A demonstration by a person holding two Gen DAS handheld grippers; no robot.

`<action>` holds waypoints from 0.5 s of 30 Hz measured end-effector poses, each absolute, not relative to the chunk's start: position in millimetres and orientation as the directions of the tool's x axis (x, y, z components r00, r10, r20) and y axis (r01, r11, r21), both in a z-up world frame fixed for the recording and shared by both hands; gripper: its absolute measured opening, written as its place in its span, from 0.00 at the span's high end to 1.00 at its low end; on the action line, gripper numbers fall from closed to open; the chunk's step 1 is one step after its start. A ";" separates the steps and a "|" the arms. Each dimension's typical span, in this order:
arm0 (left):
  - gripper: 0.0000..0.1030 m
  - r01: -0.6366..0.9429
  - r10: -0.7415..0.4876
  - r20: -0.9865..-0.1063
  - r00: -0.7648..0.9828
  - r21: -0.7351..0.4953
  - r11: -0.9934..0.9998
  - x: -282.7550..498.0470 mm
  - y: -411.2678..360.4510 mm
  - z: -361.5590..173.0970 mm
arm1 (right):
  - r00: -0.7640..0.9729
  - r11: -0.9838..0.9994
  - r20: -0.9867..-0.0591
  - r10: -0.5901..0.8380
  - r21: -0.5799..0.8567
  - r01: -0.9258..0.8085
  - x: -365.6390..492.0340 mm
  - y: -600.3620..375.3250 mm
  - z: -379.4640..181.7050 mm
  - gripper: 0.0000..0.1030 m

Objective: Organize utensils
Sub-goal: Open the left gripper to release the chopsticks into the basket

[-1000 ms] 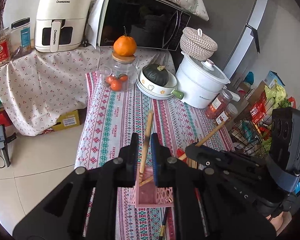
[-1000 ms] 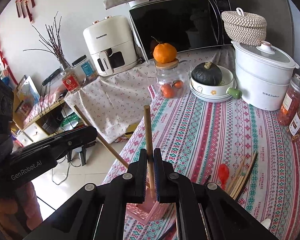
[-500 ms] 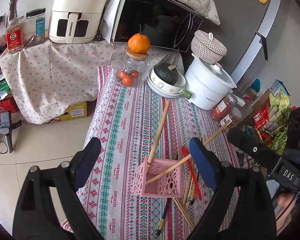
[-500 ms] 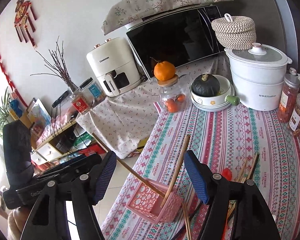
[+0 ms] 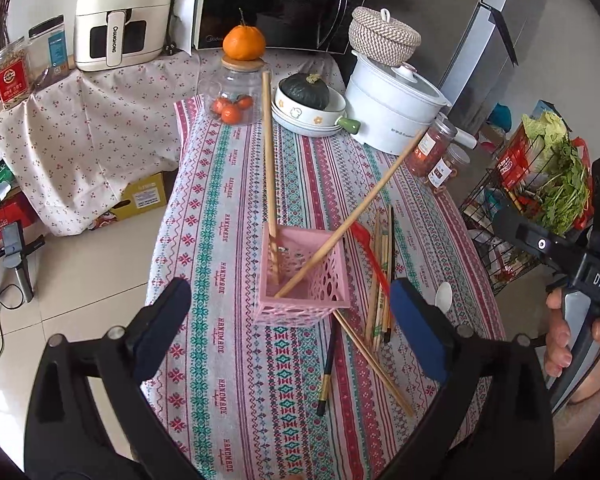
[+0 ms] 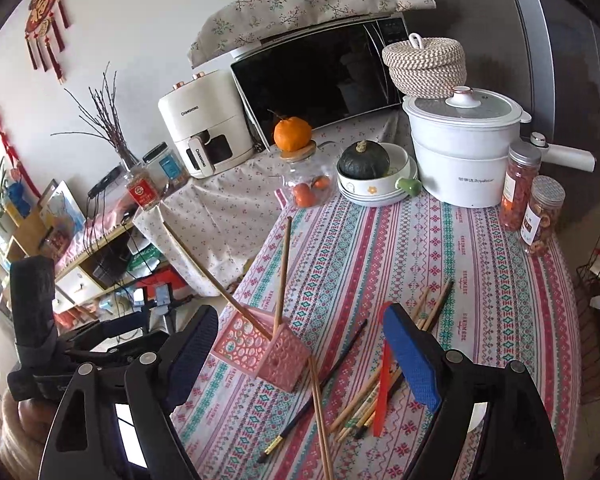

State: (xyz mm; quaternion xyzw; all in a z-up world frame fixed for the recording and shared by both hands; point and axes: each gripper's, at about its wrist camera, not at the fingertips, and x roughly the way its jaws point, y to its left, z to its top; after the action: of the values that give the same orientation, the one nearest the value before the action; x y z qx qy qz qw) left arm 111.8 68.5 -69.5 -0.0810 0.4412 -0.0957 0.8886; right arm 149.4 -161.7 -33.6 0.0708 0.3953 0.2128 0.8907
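Both your grippers, left gripper (image 5: 286, 320) and right gripper (image 6: 300, 348), have just opened wide and hold nothing. Two long chopsticks (image 5: 269, 152) now stand in the pink basket (image 5: 304, 304). Next, I think, you pick another from the loose pile (image 6: 374, 400).

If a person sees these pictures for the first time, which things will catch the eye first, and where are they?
First comes the pink basket near the front edge of the striped tablecloth, with two long wooden chopsticks leaning out of it in a V. To its right more chopsticks and a red spoon lie loose. At the back, an orange sits on a glass jar's lid, beside a dark green squash in a bowl.
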 end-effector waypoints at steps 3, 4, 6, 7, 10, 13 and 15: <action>0.04 0.132 -0.236 -0.803 0.548 -0.195 0.972 103.1 53.5 -83.7 | 0.572 0.922 -0.726 0.382 0.254 -0.294 145.9 -171.1 -49.3 0.16; 0.04 0.142 -0.240 -0.817 0.525 -0.194 0.971 101.7 48.4 -89.1 | 0.557 0.927 -0.745 0.368 0.249 -0.280 146.2 -174.5 -55.7 0.16; 0.04 0.160 -0.258 -0.841 0.475 -0.206 0.965 100.1 37.7 -99.7 | 0.528 0.935 -0.775 0.347 0.244 -0.256 146.3 -181.6 -65.8 0.16; 0.04 0.166 -0.267 -0.852 0.451 -0.214 0.963 99.4 32.2 -104.8 | 0.517 0.939 -0.787 0.336 0.239 -0.246 145.6 -185.9 -71.1 0.16; 0.04 0.187 -0.289 -0.873 0.394 -0.232 0.955 98.1 13.7 -118.0 | 0.503 0.946 -0.803 0.318 0.233 -0.226 144.4 -193.8 -78.9 0.16; 0.04 0.192 -0.315 -0.878 0.360 -0.260 0.946 99.5 -3.8 -128.9 | 0.473 0.955 -0.832 0.291 0.224 -0.195 144.2 -206.9 -91.8 0.16; 0.09 0.180 -0.329 -0.873 0.360 -0.281 0.943 102.6 -12.4 -135.1 | 0.464 0.963 -0.846 0.263 0.201 -0.180 146.2 -211.0 -97.3 0.16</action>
State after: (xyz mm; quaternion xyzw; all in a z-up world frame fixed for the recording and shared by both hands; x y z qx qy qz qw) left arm 102.6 -12.4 -135.1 -0.0683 0.5441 -0.1550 0.8217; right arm 146.2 -211.0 -97.3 0.0413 0.5013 0.1295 0.8545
